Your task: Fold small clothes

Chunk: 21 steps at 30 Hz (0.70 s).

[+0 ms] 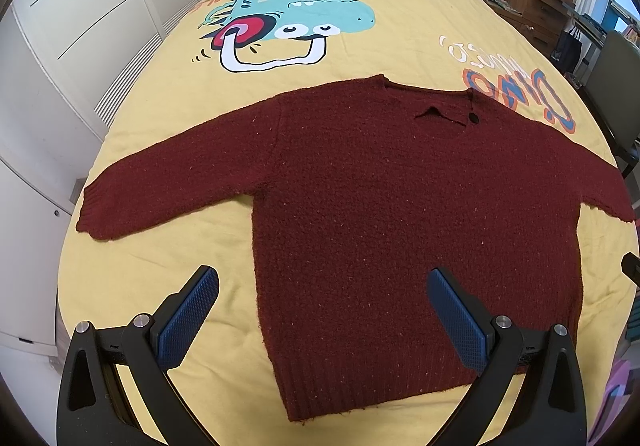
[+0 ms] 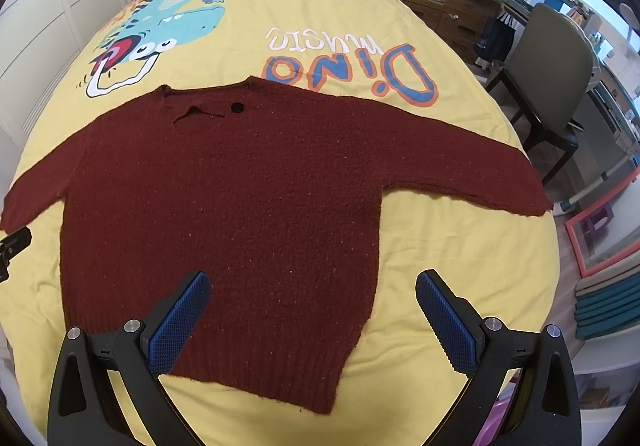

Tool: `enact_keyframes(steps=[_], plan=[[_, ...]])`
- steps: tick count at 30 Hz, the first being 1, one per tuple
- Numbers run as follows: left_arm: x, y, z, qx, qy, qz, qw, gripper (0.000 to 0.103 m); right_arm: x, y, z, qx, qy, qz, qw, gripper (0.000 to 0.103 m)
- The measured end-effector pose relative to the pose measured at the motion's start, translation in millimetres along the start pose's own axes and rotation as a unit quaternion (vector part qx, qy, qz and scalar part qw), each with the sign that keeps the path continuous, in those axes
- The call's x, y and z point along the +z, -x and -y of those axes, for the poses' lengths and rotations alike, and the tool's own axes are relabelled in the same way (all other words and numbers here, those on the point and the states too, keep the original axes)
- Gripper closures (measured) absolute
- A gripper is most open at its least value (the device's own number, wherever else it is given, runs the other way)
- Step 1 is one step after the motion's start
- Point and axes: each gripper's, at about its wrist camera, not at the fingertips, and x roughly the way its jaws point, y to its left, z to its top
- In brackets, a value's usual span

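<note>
Sweater (image 1: 400, 205), dark red and thickly knitted, lies flat and face up on the yellow bedspread (image 1: 160, 274), sleeves spread out to both sides, ribbed hem nearest you and the neckline with its dark button (image 2: 237, 107) toward the headboard. Your left tool (image 1: 322, 320) hangs above the hem's left corner with its blue pads wide apart and nothing between them; your right tool (image 2: 312, 322) hovers over the hem's right corner, likewise spread and empty. Expect the knit to be soft, limp and fairly light, with a nubbly surface that the textured pads should grip well, though it will likely stretch and sag if you lift it by one point. Pinch through the full thickness at a firm edge: probably a sleeve cuff (image 1: 90, 213) or the shoulder seam, so that both layers travel together. Take care that you do not catch the bedspread underneath.
</note>
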Motion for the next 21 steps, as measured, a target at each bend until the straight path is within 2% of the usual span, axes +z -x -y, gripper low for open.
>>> enact_keyframes(steps=[21], plan=[[0.6,-2.7,0.8,0.005,-0.003,0.003,1.0000,0.001,2.5,-5.4,7.0,0.004,-0.011,0.009,1.000,0.001]])
